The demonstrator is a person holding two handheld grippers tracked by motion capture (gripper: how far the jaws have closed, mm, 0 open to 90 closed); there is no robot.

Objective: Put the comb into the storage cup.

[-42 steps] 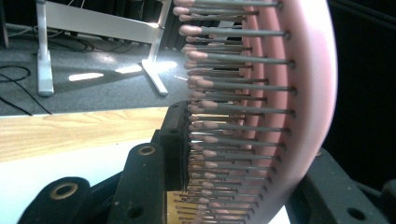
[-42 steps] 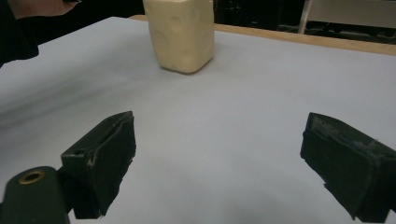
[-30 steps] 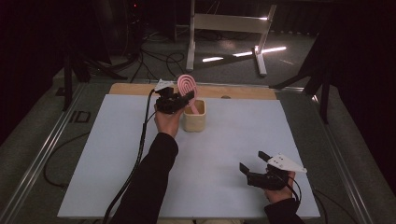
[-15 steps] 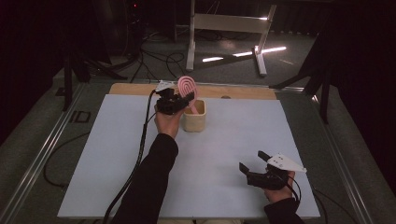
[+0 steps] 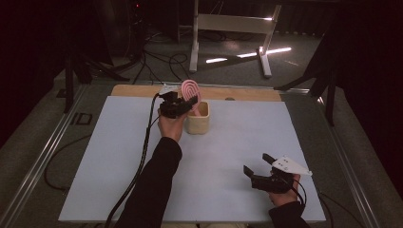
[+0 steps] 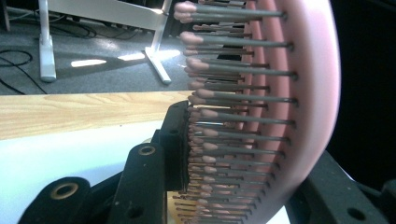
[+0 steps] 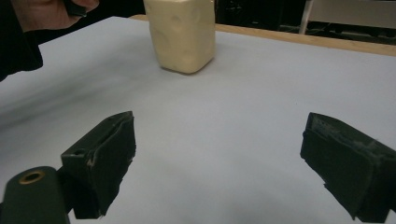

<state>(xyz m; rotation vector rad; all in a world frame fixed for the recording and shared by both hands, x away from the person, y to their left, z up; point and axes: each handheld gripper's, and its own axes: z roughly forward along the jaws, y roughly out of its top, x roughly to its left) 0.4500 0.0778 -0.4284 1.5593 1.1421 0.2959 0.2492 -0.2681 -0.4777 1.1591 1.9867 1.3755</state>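
High view: the left gripper (image 5: 186,102), upper centre of the frame, is clamped on a pink hairbrush (image 5: 189,90) whose head stands above a cream holder (image 5: 197,121). The right gripper (image 5: 259,167), lower right, rests with jaws spread wide and empty on the white mat (image 5: 114,156).

Left gripper view: the jaws grip the hairbrush (image 6: 299,116) across its bristles and back.

Right gripper view: the holder (image 7: 183,35) stands at upper centre. No legible writing anywhere.

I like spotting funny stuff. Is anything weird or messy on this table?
Nothing is spilled or broken. The left gripper holds a pink hairbrush by its bristled head, above the cream cup, which stands upright.
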